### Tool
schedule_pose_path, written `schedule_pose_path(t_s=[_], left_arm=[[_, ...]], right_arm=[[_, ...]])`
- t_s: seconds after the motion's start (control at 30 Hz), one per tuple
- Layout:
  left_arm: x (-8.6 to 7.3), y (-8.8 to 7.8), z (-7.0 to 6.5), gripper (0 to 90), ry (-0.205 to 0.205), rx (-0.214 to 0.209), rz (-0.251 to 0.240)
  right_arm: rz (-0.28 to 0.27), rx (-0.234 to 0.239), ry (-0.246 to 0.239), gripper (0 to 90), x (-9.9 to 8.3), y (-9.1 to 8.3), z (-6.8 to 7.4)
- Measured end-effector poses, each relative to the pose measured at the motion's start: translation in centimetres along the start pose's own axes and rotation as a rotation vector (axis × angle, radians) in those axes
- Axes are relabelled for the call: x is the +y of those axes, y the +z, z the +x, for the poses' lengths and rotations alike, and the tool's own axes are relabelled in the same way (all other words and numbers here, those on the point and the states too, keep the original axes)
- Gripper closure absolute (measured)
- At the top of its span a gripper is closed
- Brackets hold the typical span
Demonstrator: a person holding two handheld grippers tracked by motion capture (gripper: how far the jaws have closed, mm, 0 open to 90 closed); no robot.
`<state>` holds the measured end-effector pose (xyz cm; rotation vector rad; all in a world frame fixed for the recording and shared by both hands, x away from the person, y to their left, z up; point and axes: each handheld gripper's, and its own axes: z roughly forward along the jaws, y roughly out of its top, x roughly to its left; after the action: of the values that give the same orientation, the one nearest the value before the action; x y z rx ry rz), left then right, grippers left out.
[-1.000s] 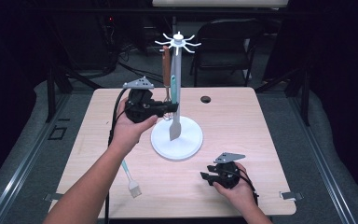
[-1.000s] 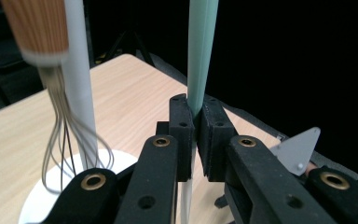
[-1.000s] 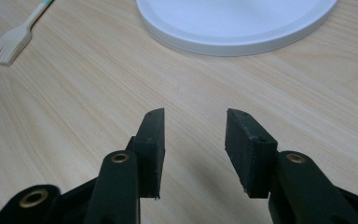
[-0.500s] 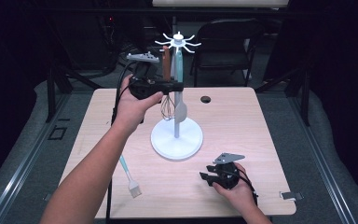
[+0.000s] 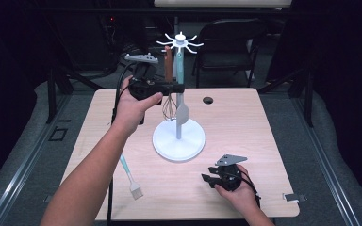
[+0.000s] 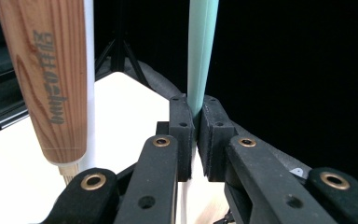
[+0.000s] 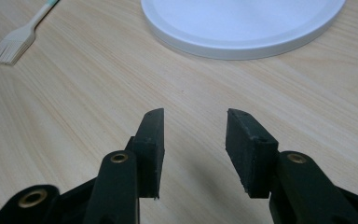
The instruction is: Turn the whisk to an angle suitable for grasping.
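Up at the white utensil stand (image 5: 179,139), a slim pale-teal-handled spatula (image 5: 181,94) hangs upright beside a wooden-handled whisk (image 5: 168,82). Left gripper (image 5: 173,87) clamps its teal handle; right gripper (image 5: 208,179) rests open on the light wooden table (image 5: 259,127), holding nothing.

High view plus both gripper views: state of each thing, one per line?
Left tongs: shut on the teal spatula handle, raised beside the rack.
Right tongs: open, nothing between them, low over the table.
Teal spatula: upright at the rack post, gripped by its handle.
Whisk: hanging upright on the rack.
Pastry brush: lying flat on the table, untouched.
Rack: standing upright on its round white base.
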<state>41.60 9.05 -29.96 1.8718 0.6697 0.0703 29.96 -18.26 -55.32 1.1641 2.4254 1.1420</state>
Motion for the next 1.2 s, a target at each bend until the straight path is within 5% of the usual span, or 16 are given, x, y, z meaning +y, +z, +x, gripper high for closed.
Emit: schedule_pose_path(t_s=[0.27, 0.63, 1.2], left_arm=[[0.0, 0.5, 0.8, 84.1, -0.023, 0.006, -0.005], [-2.1, -0.1, 0.7, 68.5, -0.021, 0.105, -0.013], [-12.7, -2.1, 0.6, 63.5, -0.039, 0.267, 0.017]], right_arm=[[-0.009, 0.002, -0.003, 57.3, 0.0, 0.1, 0.0], [-0.005, -0.011, -0.008, 56.8, 0.0, 0.0, 0.0], [-0.044, -0.025, -0.002, 51.2, 0.3, -0.5, -0.2]])
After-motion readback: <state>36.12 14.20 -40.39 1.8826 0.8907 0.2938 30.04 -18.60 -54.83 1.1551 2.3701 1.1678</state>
